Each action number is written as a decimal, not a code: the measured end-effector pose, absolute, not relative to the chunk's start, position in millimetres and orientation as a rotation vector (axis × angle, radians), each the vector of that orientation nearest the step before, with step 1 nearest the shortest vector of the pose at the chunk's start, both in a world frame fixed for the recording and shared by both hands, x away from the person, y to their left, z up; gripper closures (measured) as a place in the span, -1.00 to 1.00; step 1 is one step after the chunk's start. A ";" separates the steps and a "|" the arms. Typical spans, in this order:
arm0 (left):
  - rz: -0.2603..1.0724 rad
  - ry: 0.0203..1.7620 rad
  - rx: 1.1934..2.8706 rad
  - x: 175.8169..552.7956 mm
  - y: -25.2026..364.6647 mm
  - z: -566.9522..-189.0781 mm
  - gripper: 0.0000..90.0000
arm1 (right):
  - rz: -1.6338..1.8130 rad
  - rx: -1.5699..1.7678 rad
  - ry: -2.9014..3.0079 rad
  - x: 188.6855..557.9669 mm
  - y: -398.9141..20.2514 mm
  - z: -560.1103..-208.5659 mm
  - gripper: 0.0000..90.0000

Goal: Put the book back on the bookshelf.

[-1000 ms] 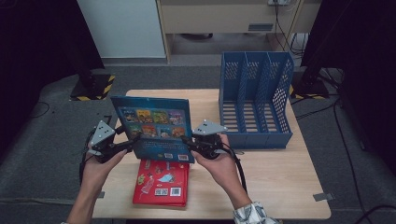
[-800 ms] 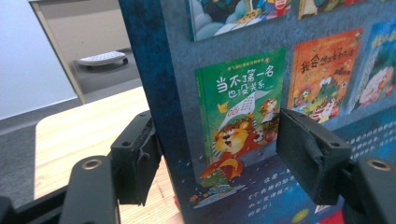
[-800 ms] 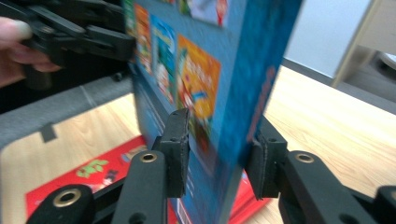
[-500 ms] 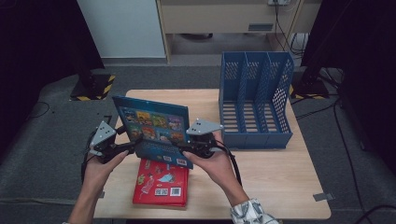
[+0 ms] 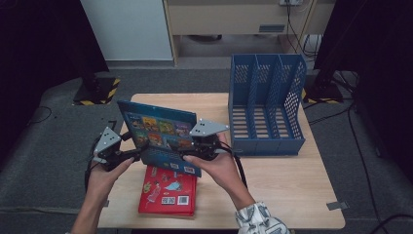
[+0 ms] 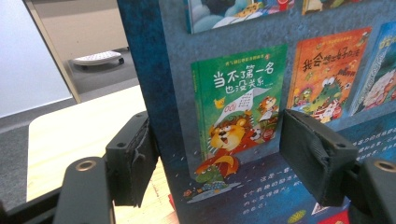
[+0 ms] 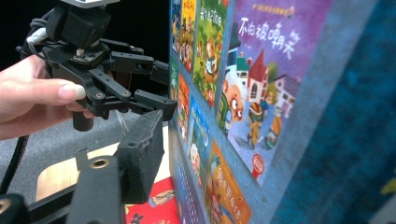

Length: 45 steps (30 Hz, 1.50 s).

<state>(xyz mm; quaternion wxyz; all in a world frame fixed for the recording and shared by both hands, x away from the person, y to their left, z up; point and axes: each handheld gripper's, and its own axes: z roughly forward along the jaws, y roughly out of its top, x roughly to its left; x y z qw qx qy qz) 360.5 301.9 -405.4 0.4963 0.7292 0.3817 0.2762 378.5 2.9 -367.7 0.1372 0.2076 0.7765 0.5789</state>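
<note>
Wooden table [image 5: 272,195] standing on grey carpet, dark equipment around the room's edges.

High view: a blue book [image 5: 158,136] is standing tilted above the table's left half, held between two hands. The left gripper [image 5: 127,155] is meeting its left edge, the right gripper [image 5: 191,155] its lower right corner. A red book [image 5: 168,191] is lying flat under it near the front edge. A blue file rack [image 5: 267,109] with three slots is sitting at the right, well apart from the book; bare wood is lying open before it and along the right side.

Left gripper view: the left gripper [image 6: 219,163] is straddling the book's [image 6: 233,116] edge, one pad behind the cover, one before it; the front pad is standing clear of the cover, so no firm grip is showing. Table edge and floor are showing behind.

Right gripper view: the right gripper's one visible jaw is standing off the cover, having just been opening; its other jaw is hidden behind the book [image 7: 261,102]. The left gripper [image 7: 161,88] and a hand [image 7: 32,100] are showing beyond. A red corner [image 7: 149,205] is peeking below, cut off.
</note>
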 end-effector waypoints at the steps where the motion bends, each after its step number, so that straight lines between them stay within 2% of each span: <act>1: 0.669 0.924 1.766 360.5 302.0 -405.5 -0.38 | 1.678 0.600 2.248 378.4 3.4 -367.7 -0.23; 3: 0.670 0.924 1.766 360.5 301.8 -405.5 -0.38 | 1.671 0.594 2.243 377.7 5.1 -366.9 -0.34; 11: 0.667 0.925 1.767 360.2 302.5 -405.3 -0.37 | 1.703 0.549 2.216 376.8 7.0 -363.1 -0.55; 12: 0.666 0.923 1.768 360.1 302.8 -405.2 -0.37 | 1.719 0.539 2.218 376.9 6.9 -362.5 -0.51; 13: 0.665 0.921 1.769 360.0 303.0 -405.2 -0.37 | 1.719 0.536 2.212 377.2 5.5 -361.0 -0.30; 14: 0.664 0.921 1.770 359.9 303.1 -405.1 -0.37 | 1.719 0.536 2.212 377.2 5.5 -361.0 -0.30; 18: 0.667 0.919 1.771 359.7 302.6 -405.0 -0.37 | 1.757 0.515 2.192 379.3 1.3 -356.5 -0.02; 20: 0.666 0.920 1.770 359.7 302.6 -405.1 -0.37 | 1.765 0.514 2.186 379.7 1.0 -355.5 0.02; 24: 0.666 0.920 1.769 359.4 302.5 -405.1 -0.37 | 1.791 0.509 2.171 380.9 0.1 -352.0 0.21; 41: 0.662 0.918 1.767 359.4 302.5 -405.5 -0.37 | 1.883 0.514 2.162 390.2 8.4 -354.8 0.56; 45: 0.662 0.921 1.764 359.5 302.4 -405.7 -0.37 | 1.900 0.522 2.153 391.5 8.5 -355.4 0.59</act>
